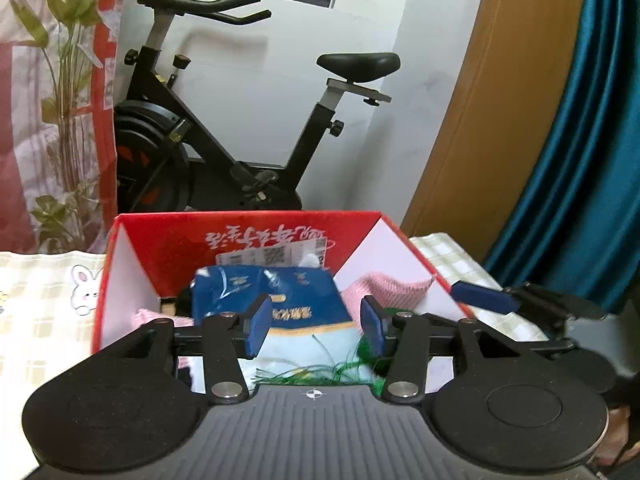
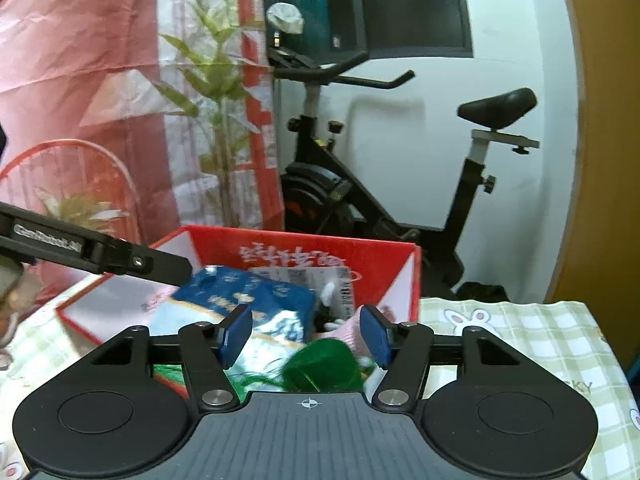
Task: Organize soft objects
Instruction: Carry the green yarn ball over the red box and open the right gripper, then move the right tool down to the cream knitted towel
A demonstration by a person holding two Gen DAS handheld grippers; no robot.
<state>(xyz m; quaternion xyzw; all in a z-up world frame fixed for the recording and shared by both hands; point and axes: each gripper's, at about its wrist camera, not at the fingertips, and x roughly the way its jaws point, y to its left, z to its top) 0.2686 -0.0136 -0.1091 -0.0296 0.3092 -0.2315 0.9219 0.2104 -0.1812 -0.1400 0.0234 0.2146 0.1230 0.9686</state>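
The blue-and-white cloth (image 1: 276,300) lies in the red box (image 1: 248,236), draped over the other soft things, with a pink knit piece (image 1: 396,292) beside it toward the right wall and a tangle of green yarn (image 2: 320,364) at the near edge. The box stands on the counter, which is covered by a checked cloth with rabbits (image 2: 520,332).

My left gripper (image 1: 316,326) hangs over the near part of the box with its pads apart. The blue cloth shows between them, but neither pad presses on it. My right gripper (image 2: 306,336) is parted too, above the green yarn and the pale end of the cloth, gripping nothing that I can see. Its tip shows at the right edge of the left wrist view, so the two tools sit close together.

I judge the cloth has just gone into the box and the step now is to let go cleanly. To do it well I should keep both pairs of pads wide and lift straight up and back, so no fold catches and trails out. The loose green strands are the likeliest snag, since they lie right under my right gripper. The cloth sits high, so it may want a gentle press down before I fetch the next piece.
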